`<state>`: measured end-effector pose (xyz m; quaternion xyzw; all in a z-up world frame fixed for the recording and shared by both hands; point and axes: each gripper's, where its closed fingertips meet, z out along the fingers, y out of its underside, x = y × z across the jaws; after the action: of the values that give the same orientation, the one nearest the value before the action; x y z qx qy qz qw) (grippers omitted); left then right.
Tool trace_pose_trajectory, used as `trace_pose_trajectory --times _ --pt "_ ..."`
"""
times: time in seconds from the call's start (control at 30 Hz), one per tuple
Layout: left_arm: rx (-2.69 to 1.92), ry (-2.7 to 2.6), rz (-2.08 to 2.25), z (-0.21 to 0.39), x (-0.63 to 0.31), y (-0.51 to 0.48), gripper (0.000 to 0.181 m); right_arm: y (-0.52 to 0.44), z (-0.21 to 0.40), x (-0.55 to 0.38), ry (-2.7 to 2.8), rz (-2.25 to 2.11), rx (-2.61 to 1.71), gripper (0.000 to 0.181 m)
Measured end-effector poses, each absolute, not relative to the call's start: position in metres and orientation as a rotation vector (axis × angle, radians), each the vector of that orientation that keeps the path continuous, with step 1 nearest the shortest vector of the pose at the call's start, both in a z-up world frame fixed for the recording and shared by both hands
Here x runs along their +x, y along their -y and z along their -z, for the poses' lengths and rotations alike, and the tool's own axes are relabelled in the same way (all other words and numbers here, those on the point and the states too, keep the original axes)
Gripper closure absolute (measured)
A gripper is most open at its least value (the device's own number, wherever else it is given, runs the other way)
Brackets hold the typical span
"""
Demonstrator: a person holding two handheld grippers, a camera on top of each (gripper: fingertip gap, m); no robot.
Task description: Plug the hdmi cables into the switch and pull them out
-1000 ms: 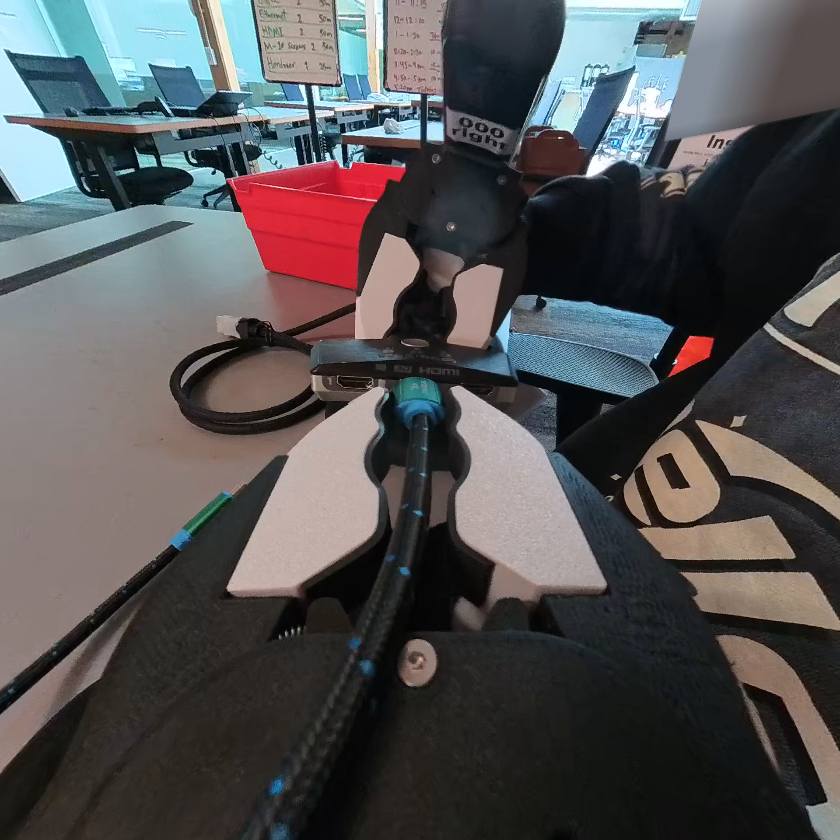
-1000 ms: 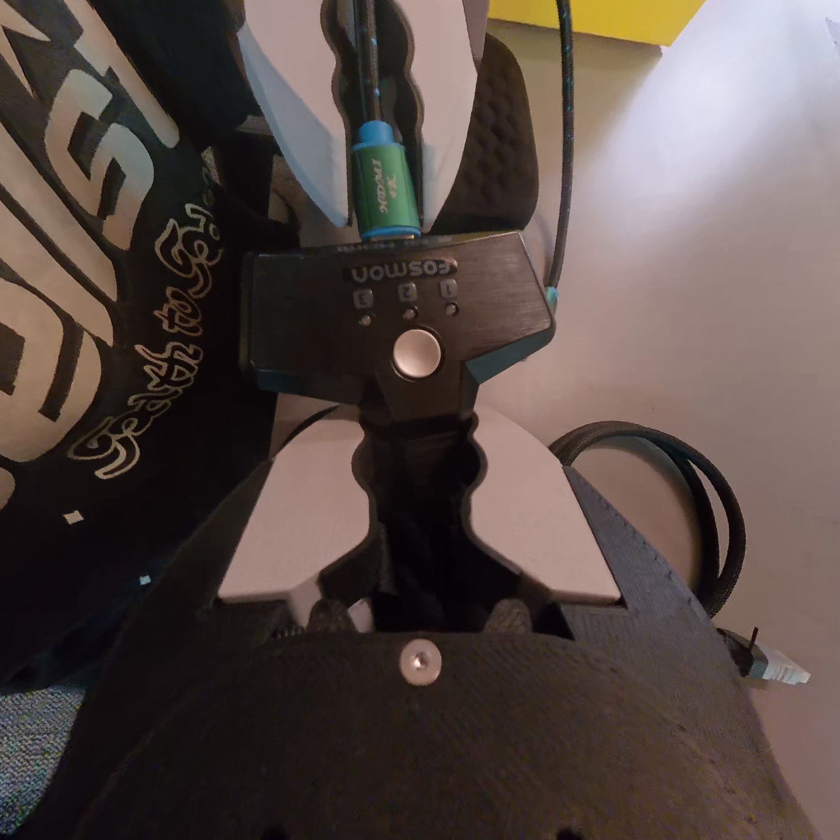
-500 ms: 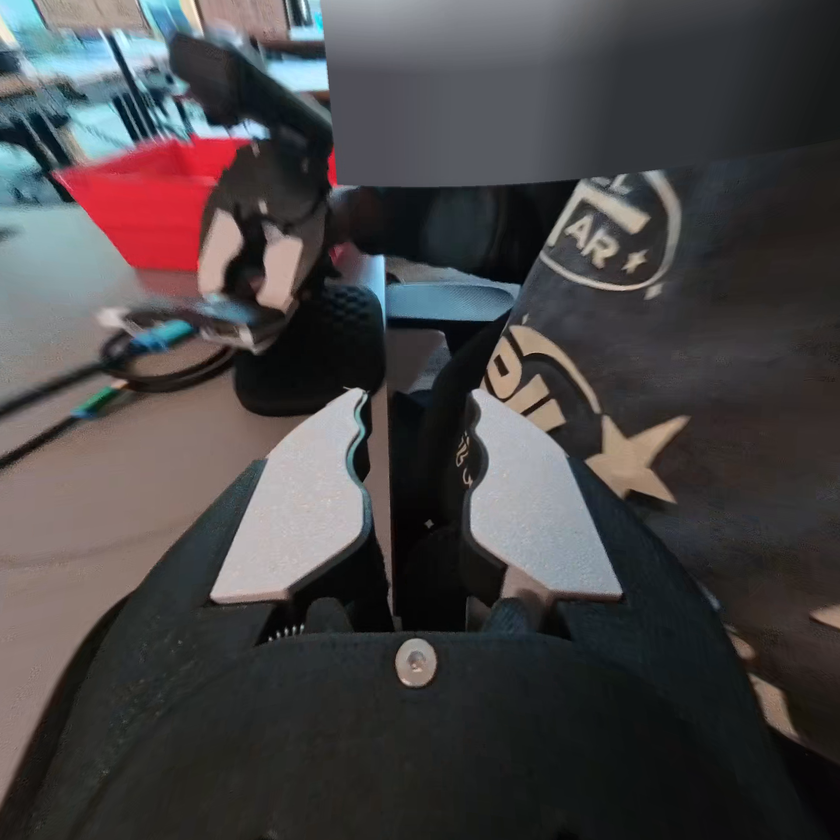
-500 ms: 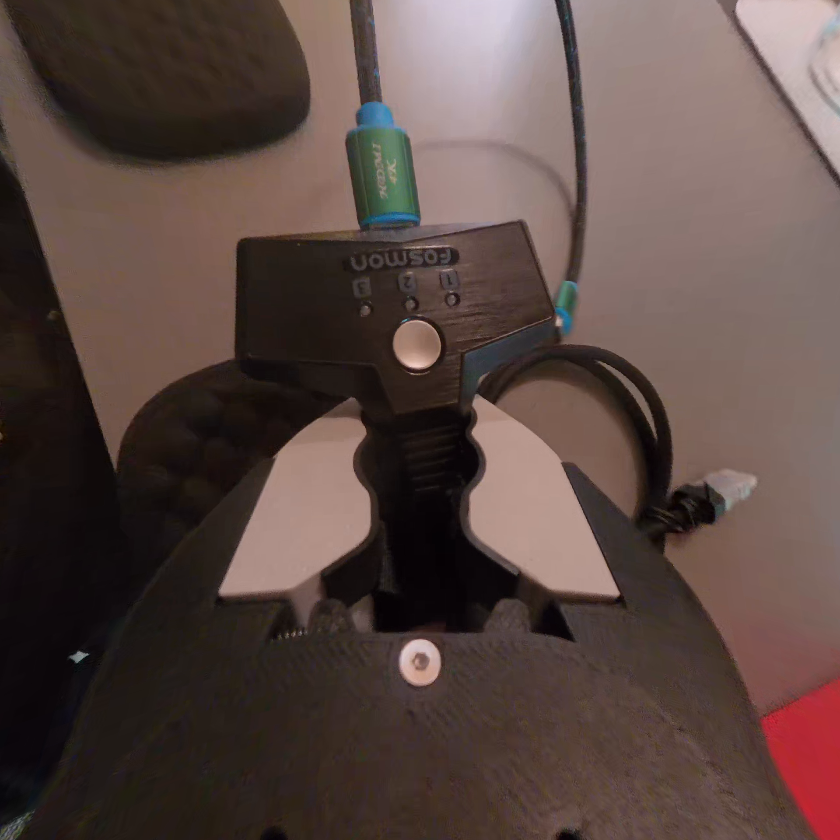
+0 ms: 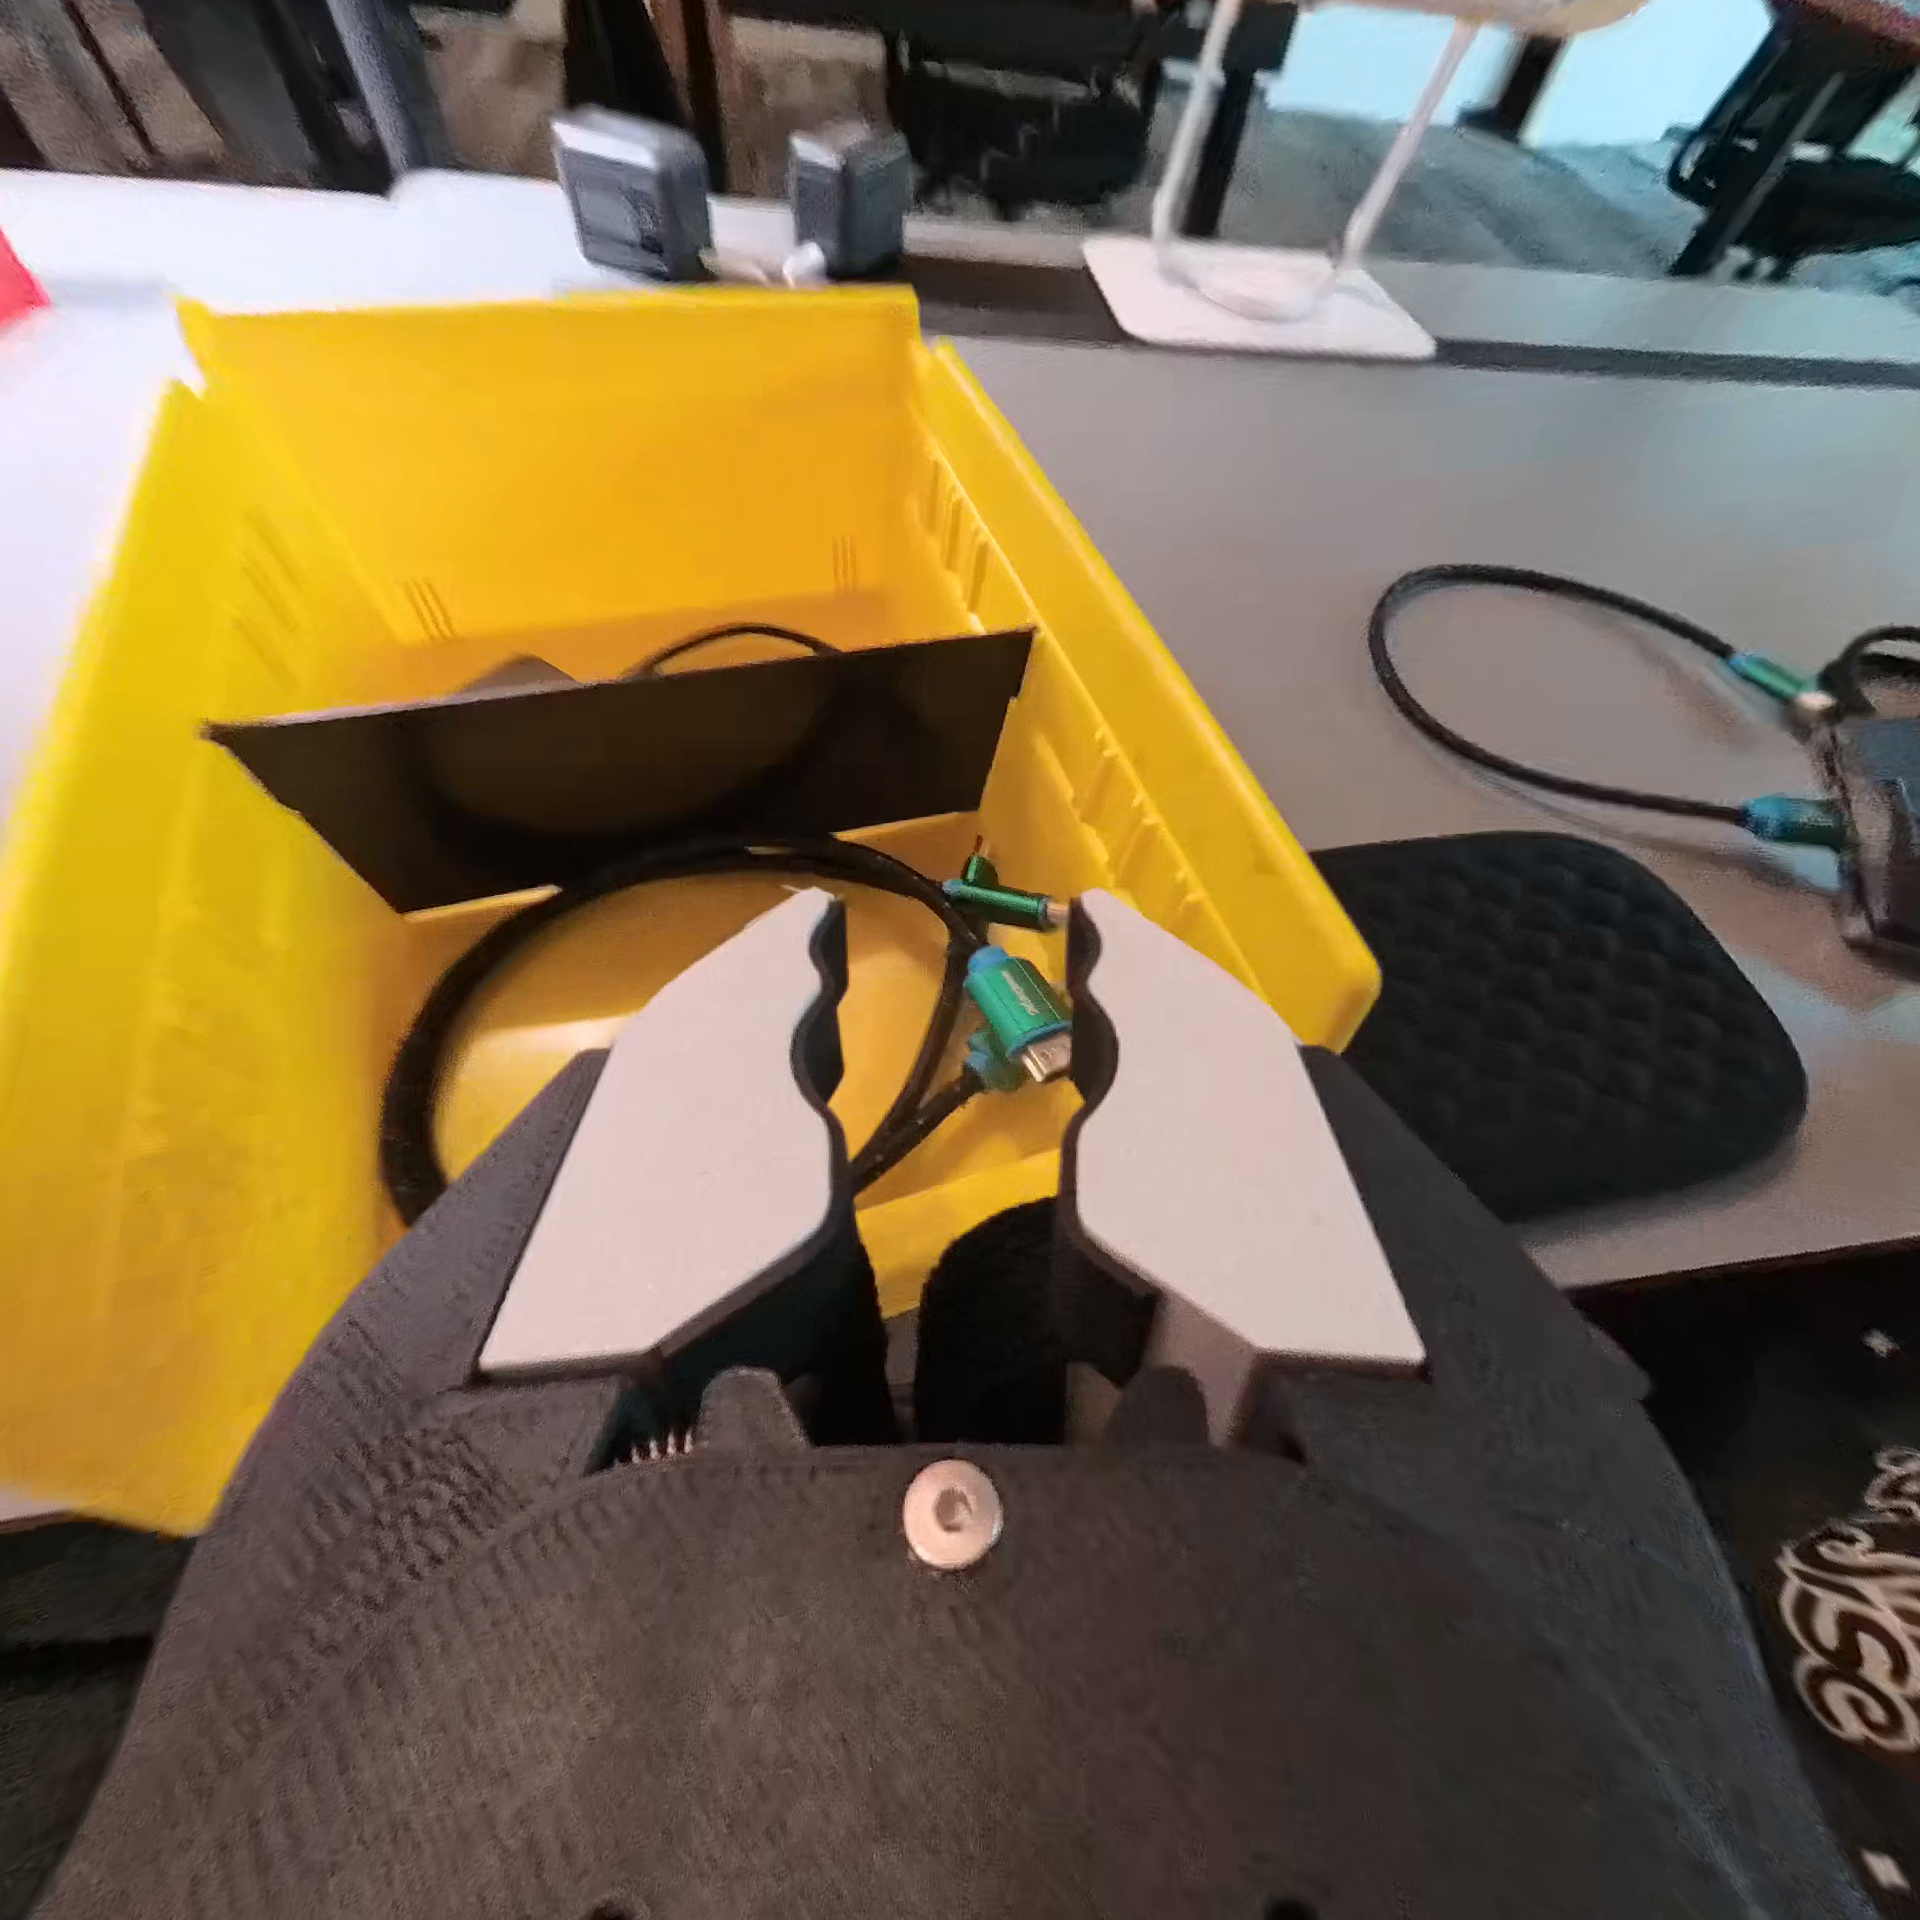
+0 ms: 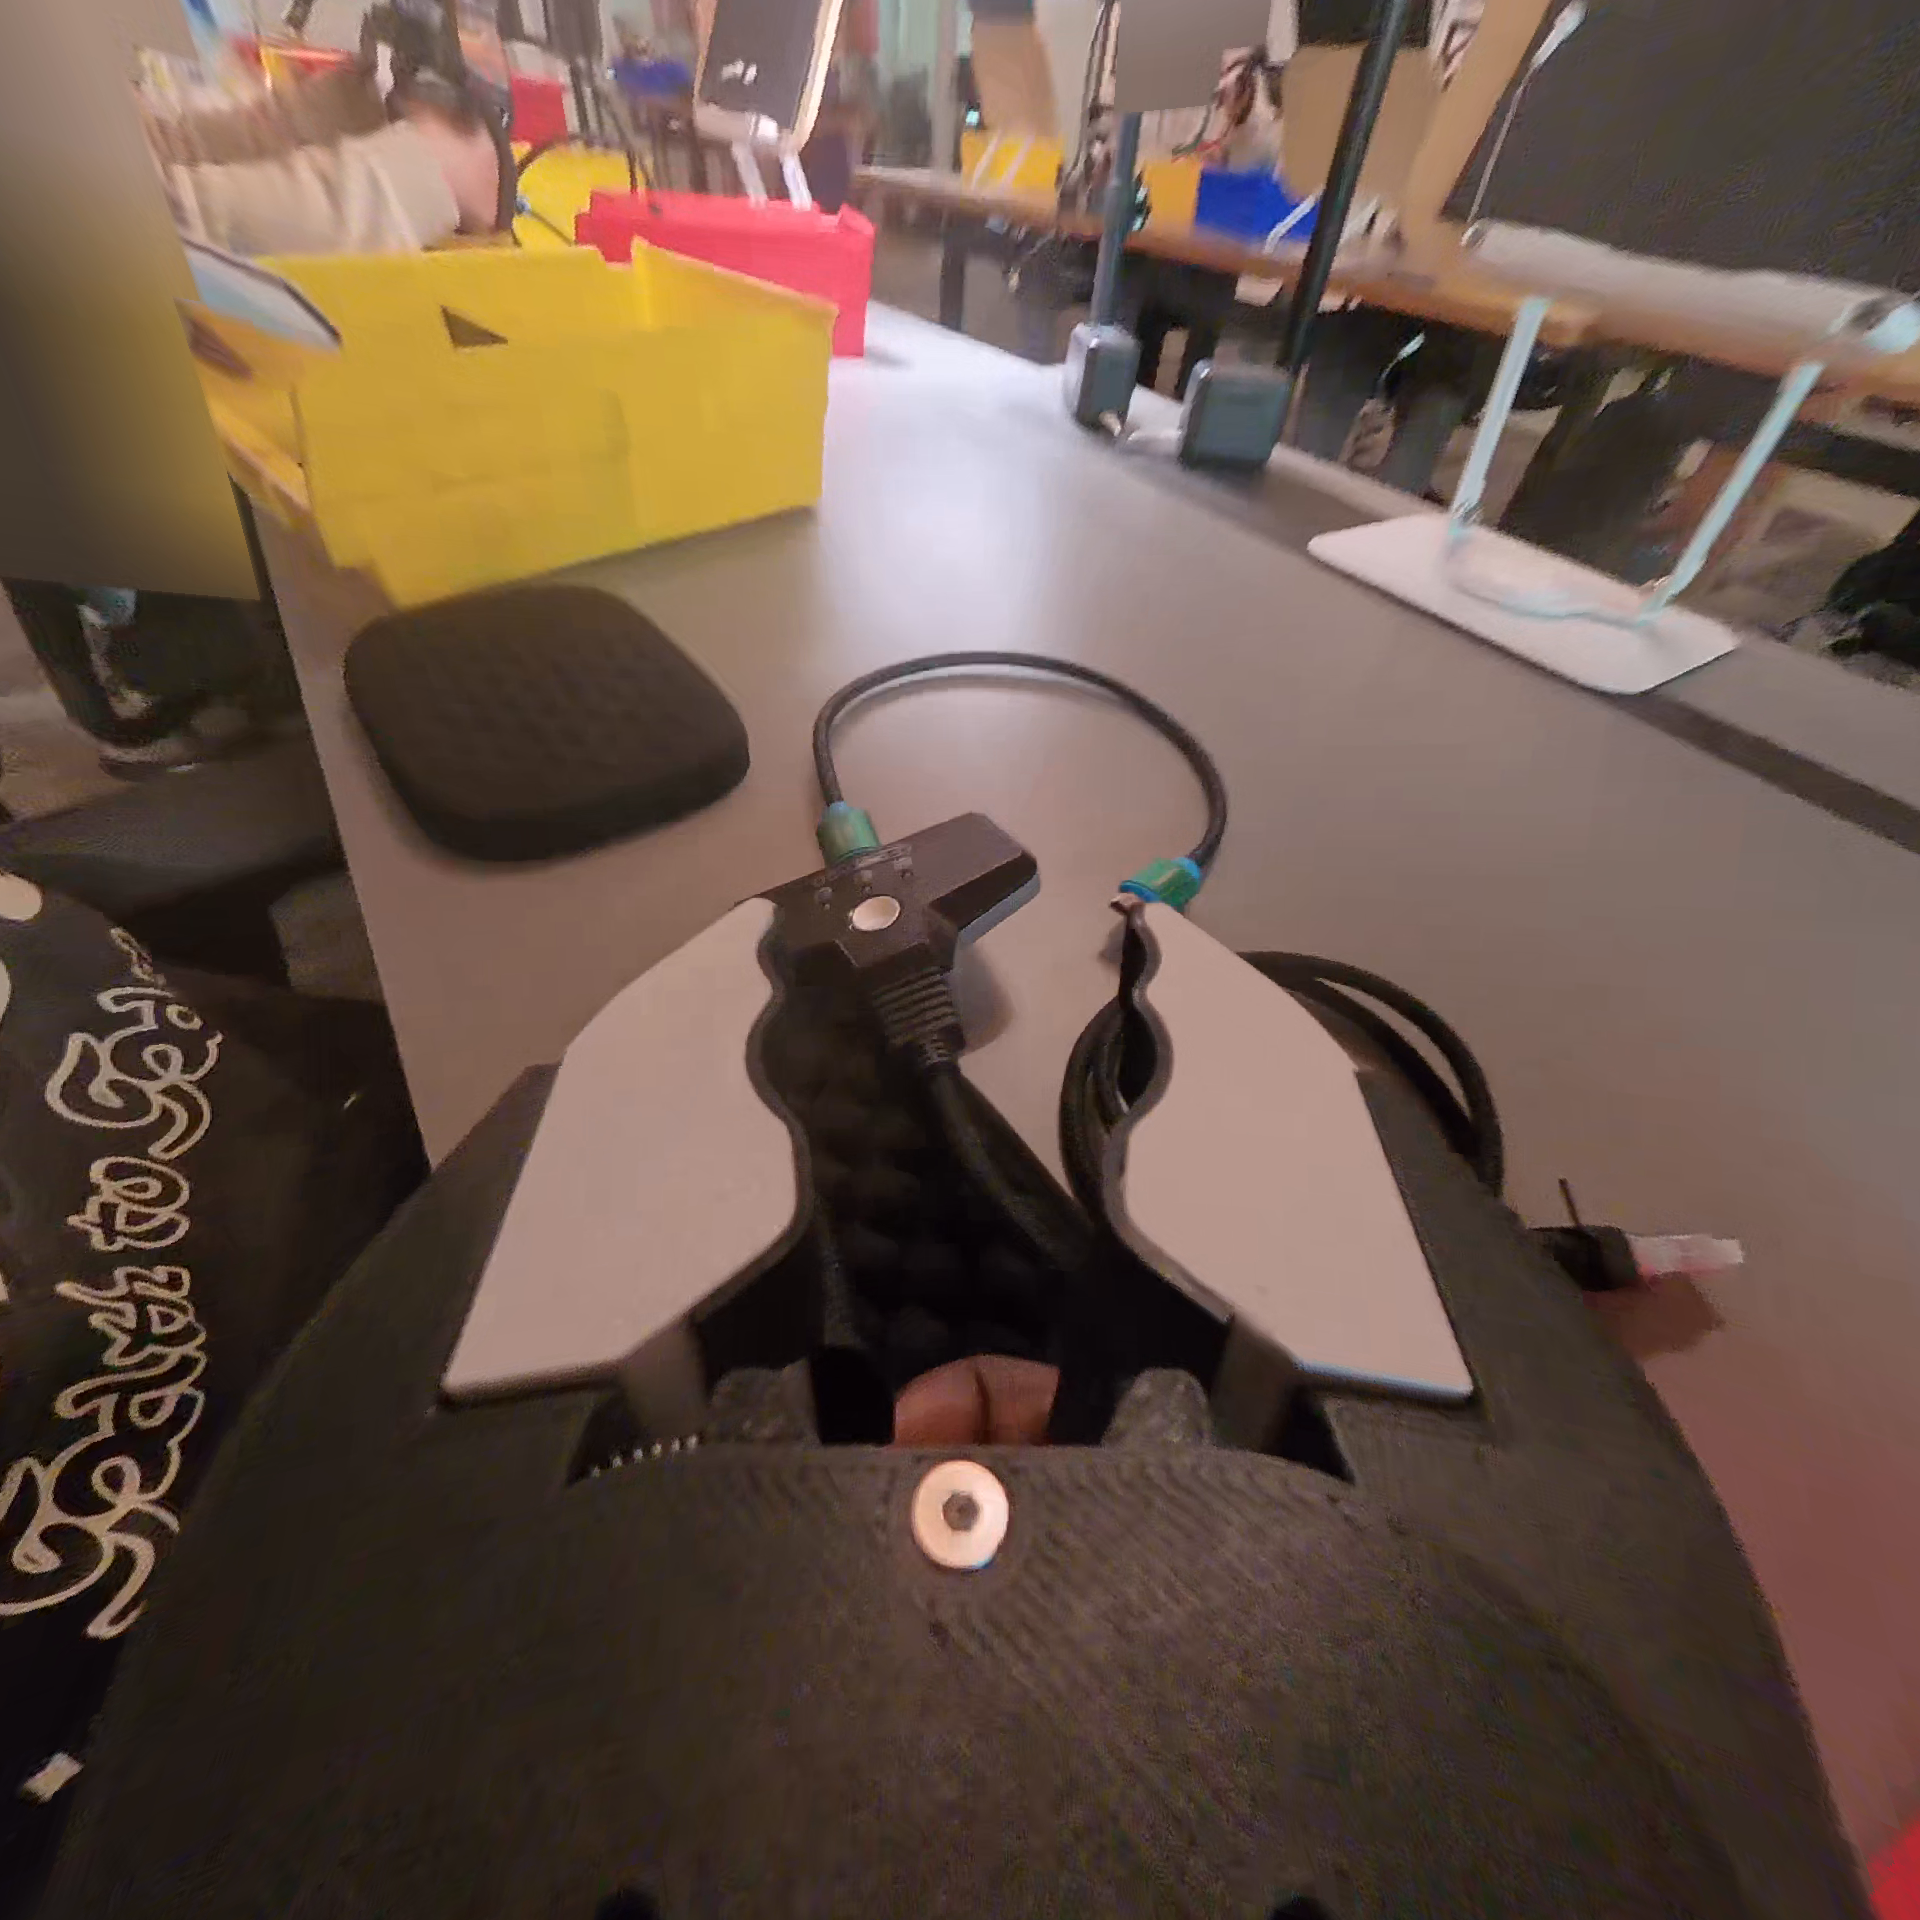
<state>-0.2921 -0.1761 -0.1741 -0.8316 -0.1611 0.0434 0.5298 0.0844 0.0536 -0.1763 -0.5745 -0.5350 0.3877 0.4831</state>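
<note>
**Yellow bin under the left hand-held gripper; switch lying free at the right one**

Yellow plastic fills most of the left wrist view: an open bin (image 5: 644, 499) stands on the grey counter (image 5: 1403, 499), and a black divider (image 5: 623, 758) splits it into a far and a near compartment. In the near compartment lies a coiled black cable (image 5: 436, 1039) with green plugs (image 5: 1013, 1003) at its ends. The left hand-held gripper (image 5: 951, 914) hangs over this compartment with its jaws spread wide and nothing between them; the plugs show in the gap, just beside the right finger. A black pad (image 5: 1538, 1029) lies on the counter just beside the bin's near corner.

In the right wrist view the black switch (image 6: 904, 894) rests flat on the counter with its round button facing up. A short cable (image 6: 1039, 675) loops beyond it: one green plug (image 6: 847, 831) is seated in the switch's far edge, while the other plug (image 6: 1164, 883) lies loose on the counter just beside the switch. The right hand-held gripper (image 6: 951, 920) is spread wide and grips nothing. The switch's own lead (image 6: 935, 1049) runs back between the fingers, close to the left one, and its slack is coiled (image 6: 1434, 1049) behind the right finger. The pad and the bin lie farther off to the left.
</note>
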Motion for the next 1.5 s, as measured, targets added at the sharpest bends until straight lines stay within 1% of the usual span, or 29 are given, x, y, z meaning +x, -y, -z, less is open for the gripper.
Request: trace_pose_trajectory --times 0.13,0.37,0.4,0.47,0.6,0.73,0.77,0.8,0.93,1.03,1.13,1.2,1.37,1.4,1.43,1.5 --pt "-2.176 0.375 -0.094 0.211 -0.287 0.167 0.137 -0.055 0.172 0.094 1.288 -0.871 -1.35 0.121" --pt "-2.327 0.47 -0.171 0.241 -0.292 0.156 0.137 -0.058 0.168 0.096 1.233 -0.824 -1.3 0.123" --pt "-2.337 0.447 -0.155 0.242 -0.288 0.154 0.141 -0.058 0.166 0.095 1.23 -0.824 -1.291 0.124" --pt "-2.337 0.41 -0.163 0.241 -0.285 0.151 0.157 -0.059 0.165 0.094 1.231 -0.813 -1.281 0.124" --pt "-2.3 0.403 -0.183 0.234 -0.288 0.152 0.158 -0.059 0.168 0.093 1.245 -0.765 -1.262 0.125" --pt "-2.143 0.428 -0.202 0.207 -0.297 0.156 0.16 -0.057 0.168 0.093 1.246 -0.743 -1.227 0.126" --pt "-2.078 0.438 -0.238 0.196 -0.303 0.16 0.175 -0.056 0.167 0.093 1.241 -0.743 -1.22 0.126" --pt "-2.008 0.454 -0.282 0.184 -0.31 0.165 0.181 -0.056 0.165 0.092 1.236 -0.744 -1.216 0.127" --pt "-1.842 0.461 -0.338 0.15 -0.318 0.184 0.181 -0.053 0.163 0.09 1.227 -0.761 -1.199 0.128" --pt "-1.917 0.439 -0.241 0.162 -0.308 0.178 0.181 -0.051 0.164 0.086 1.238 -0.757 -1.189 0.128" --pt "-2.149 0.411 -0.186 0.197 -0.303 0.167 0.16 -0.048 0.165 0.083 1.27 -0.73 -1.171 0.128" --pt "-2.288 0.391 -0.189 0.213 -0.308 0.162 0.153 -0.046 0.165 0.083 1.287 -0.713 -1.157 0.128" --pt "-2.441 0.282 -0.161 0.225 -0.309 0.14 0.153 -0.045 0.165 0.084 1.274 -0.711 -1.148 0.128" --pt "-2.465 0.271 -0.151 0.228 -0.308 0.138 0.155 -0.045 0.166 0.083 1.277 -0.707 -1.148 0.128" --pt "-2.485 0.271 -0.156 0.231 -0.309 0.136 0.159 -0.046 0.167 0.083 1.282 -0.698 -1.148 0.128" --pt "-2.515 0.312 -0.219 0.234 -0.318 0.137 0.161 -0.046 0.167 0.083 1.29 -0.675 -1.138 0.128"
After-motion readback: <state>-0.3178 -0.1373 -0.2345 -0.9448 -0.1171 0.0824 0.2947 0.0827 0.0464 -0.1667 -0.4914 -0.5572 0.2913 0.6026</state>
